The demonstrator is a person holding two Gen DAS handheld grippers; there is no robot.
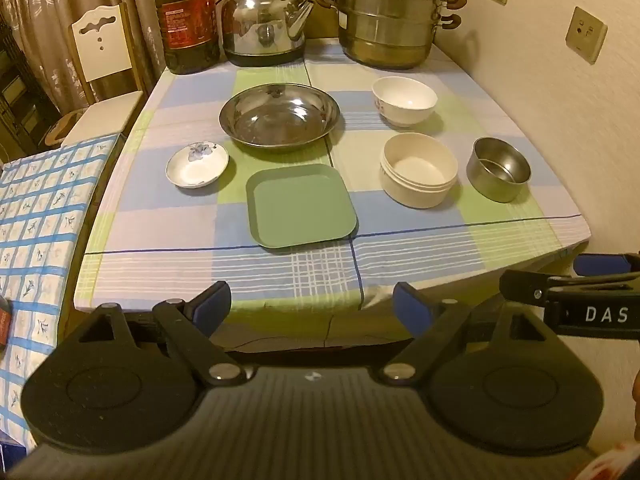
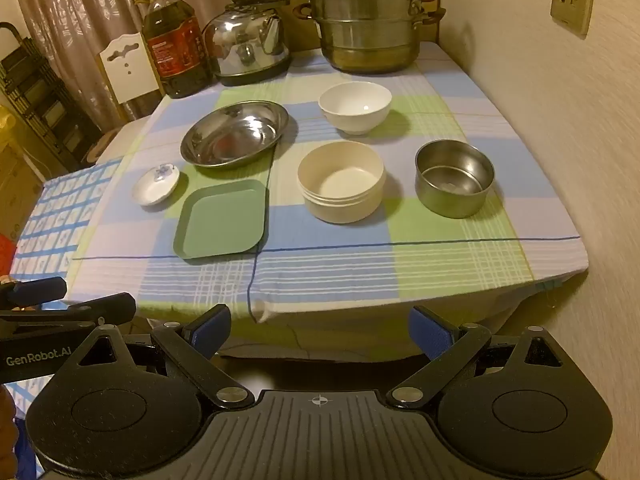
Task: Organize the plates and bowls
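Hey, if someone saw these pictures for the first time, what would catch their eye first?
Probably the tall steel steamer pot at the table's far end, beside a shiny kettle and an oil jug. Then the green square plate near the front, with a wide steel dish just behind it.

A checked cloth of blue, green and lilac covers the surface. On it sit a sage-green square plate, a white saucer with a blue flower, a cream bowl, a white bowl and two silver steel dishes. The tongs carry blue pads on black arms.
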